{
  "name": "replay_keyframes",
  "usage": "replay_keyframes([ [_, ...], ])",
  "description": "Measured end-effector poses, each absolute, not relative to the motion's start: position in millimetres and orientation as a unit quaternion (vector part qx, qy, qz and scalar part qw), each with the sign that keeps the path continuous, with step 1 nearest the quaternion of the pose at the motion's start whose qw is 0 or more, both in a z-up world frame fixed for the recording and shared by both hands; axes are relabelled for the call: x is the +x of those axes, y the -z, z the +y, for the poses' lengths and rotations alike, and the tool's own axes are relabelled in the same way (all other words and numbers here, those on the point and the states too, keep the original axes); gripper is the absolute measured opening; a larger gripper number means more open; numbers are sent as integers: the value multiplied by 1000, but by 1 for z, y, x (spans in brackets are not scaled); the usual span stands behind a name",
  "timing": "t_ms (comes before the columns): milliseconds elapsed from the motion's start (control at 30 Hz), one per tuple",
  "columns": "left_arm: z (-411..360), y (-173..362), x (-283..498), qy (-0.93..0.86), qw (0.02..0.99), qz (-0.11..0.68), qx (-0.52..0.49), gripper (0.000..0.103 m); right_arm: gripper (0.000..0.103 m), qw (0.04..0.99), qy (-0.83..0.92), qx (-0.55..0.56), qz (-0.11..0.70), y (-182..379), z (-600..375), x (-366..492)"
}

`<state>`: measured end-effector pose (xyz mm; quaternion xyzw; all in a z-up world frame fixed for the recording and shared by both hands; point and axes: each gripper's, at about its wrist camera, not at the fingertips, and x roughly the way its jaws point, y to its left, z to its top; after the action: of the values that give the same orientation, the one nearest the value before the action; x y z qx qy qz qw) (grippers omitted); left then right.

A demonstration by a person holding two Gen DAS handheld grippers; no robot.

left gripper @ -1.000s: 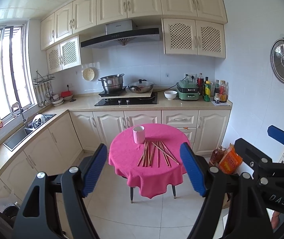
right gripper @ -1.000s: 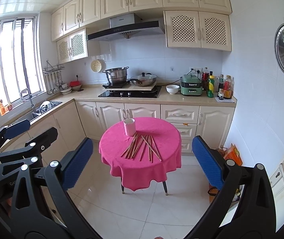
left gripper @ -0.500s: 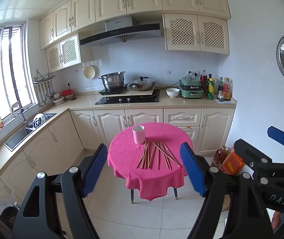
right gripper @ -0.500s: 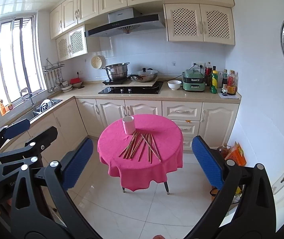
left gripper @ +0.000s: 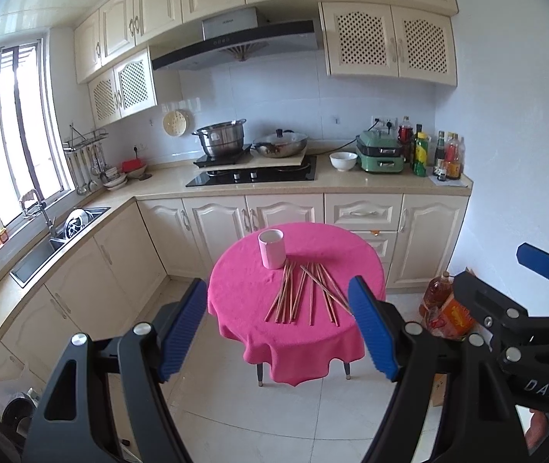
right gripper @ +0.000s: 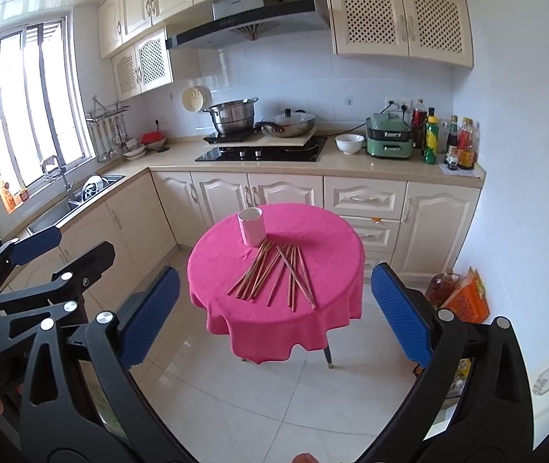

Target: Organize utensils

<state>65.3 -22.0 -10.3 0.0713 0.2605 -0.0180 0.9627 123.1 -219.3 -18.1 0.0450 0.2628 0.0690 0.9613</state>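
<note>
Through the left wrist camera I see my left claw (left gripper: 277, 326) spread wide and empty, well short of the pink-clothed counter (left gripper: 243, 308), where loose chopsticks (left gripper: 303, 293) lie just beside a pink cup (left gripper: 272, 249).

Through the right wrist camera, my right claw (right gripper: 274, 310) is likewise spread, holding nothing.

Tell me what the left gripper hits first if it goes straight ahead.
Probably the chopsticks on the pink table: they sit between the open left gripper fingers, with only open floor before them. Depth is uncertain.
</note>
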Motion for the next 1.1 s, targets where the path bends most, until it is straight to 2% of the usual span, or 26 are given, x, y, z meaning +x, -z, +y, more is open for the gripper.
replay_keyframes([
  [700,8,48,302,106,940,308,98,74,97,951,-19,49,305,58,-174,318],
  [933,14,93,379,132,912,378,88,74,97,936,-15,50,349,90,-179,380],
  [1100,17,147,437,139,879,452,64,74,96,918,-34,48,393,132,-195,428],
])
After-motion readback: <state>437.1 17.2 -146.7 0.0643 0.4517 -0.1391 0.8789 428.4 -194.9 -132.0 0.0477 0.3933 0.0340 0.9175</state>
